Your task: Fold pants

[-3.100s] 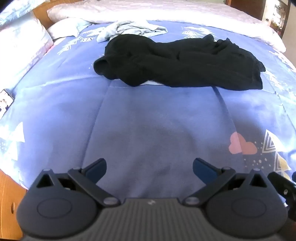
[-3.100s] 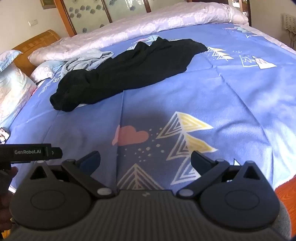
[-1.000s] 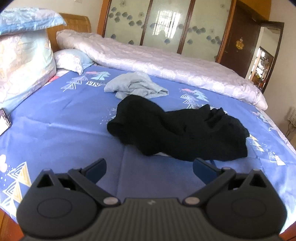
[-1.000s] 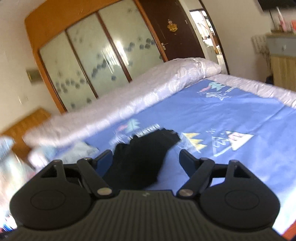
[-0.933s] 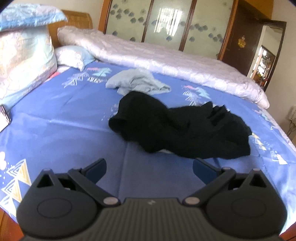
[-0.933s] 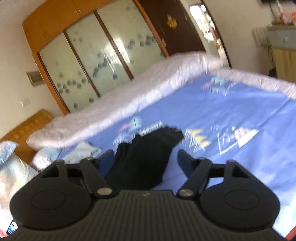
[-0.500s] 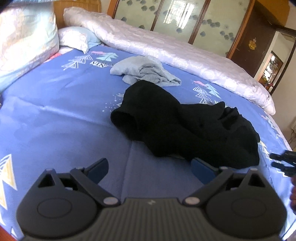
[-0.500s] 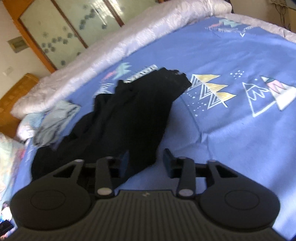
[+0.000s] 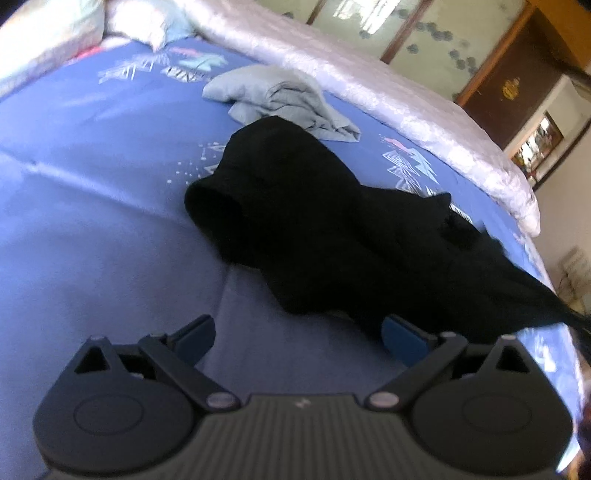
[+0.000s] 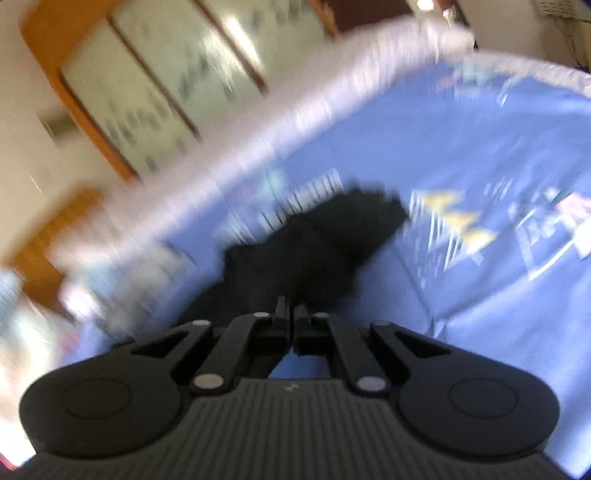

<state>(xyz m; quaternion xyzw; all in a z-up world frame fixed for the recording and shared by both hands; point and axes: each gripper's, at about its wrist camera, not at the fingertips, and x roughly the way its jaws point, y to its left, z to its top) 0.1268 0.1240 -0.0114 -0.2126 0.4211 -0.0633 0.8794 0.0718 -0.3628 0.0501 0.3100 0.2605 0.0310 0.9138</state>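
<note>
Your right gripper's (image 10: 290,314) fingers are standing pressed together with only a sliver of a gap, having just been closing, and they are pinching the near edge of the black pants (image 10: 314,251); in the left wrist view the far right end of the dark cloth is pulling up off the bed into a taut point toward the frame's right edge. The right wrist view is blurring heavily, so you cannot tell how much cloth is sitting between the pads.

Your left gripper's (image 9: 297,330) fingers are standing wide apart and gripping nothing. The blue left fingertip (image 9: 195,330) is hovering over bare blue sheet (image 9: 92,229), while the right one is sitting just at the near hem of the pants (image 9: 332,229), and whether it is touching the cloth you cannot tell.

The pants are lying crumpled in a long dark heap across the middle of the bed, one rounded end bunching toward the left, the other end stretching off to the right. A grey garment (image 9: 280,99) is lying crumpled just behind them, touching their far edge. A pale quilt (image 9: 369,88) is running along the far side of the bed, and pillows (image 9: 55,33) are piling at the upper left.
</note>
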